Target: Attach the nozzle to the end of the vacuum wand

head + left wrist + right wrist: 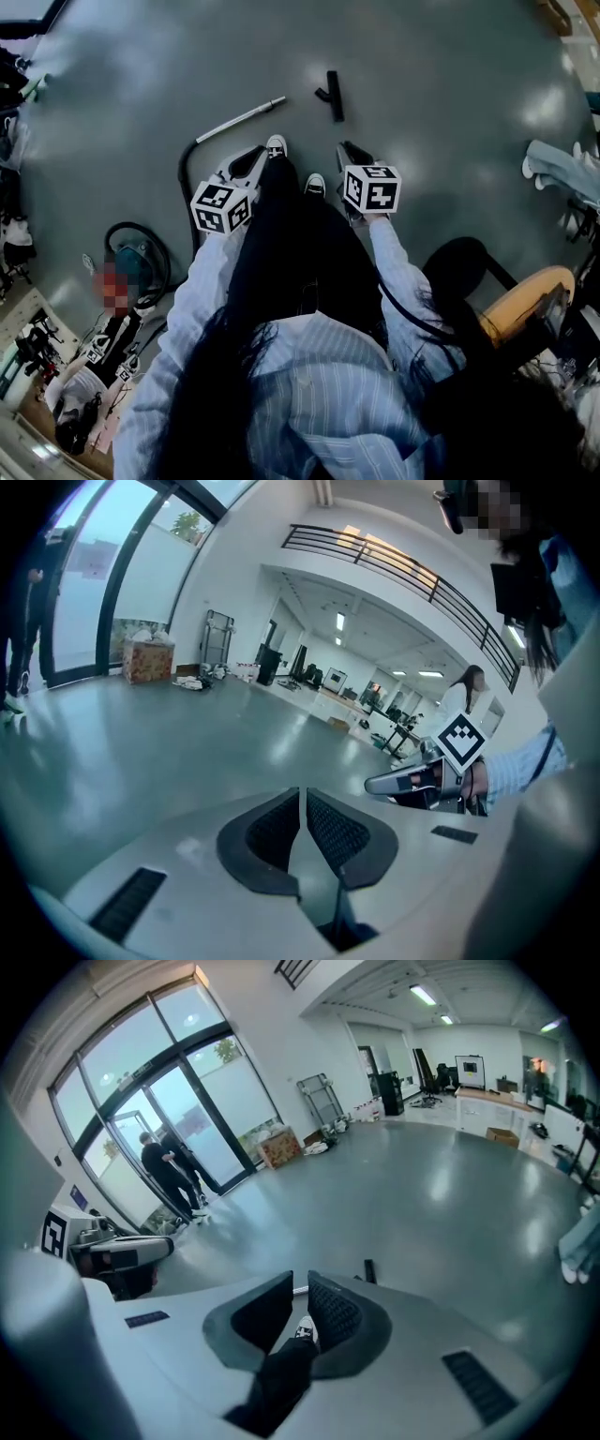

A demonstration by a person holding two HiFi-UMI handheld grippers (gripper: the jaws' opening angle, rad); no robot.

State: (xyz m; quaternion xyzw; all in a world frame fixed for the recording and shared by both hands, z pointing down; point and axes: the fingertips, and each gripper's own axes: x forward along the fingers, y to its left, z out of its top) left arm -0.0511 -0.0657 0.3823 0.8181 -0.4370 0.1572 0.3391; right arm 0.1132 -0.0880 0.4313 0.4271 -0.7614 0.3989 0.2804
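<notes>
In the head view a silver vacuum wand (239, 120) lies on the grey floor, its black hose (185, 173) curving back to the vacuum body (141, 258) at the left. The black nozzle (331, 94) lies apart from the wand's end, to its right. My left gripper (251, 157) hangs shut and empty just below the wand. My right gripper (353, 153) is shut and empty too, below the nozzle. The left gripper view shows its pads (281, 832) pressed together. Past the right gripper's own fingertips (300, 1290), the nozzle (369, 1270) shows small on the floor.
My shoes (276, 145) stand between the two grippers. A wooden chair (525, 300) is at the right, a cluttered bench (56, 375) at the lower left. Two people (169, 1171) stand by the glass doors, and boxes (148, 658) sit far off.
</notes>
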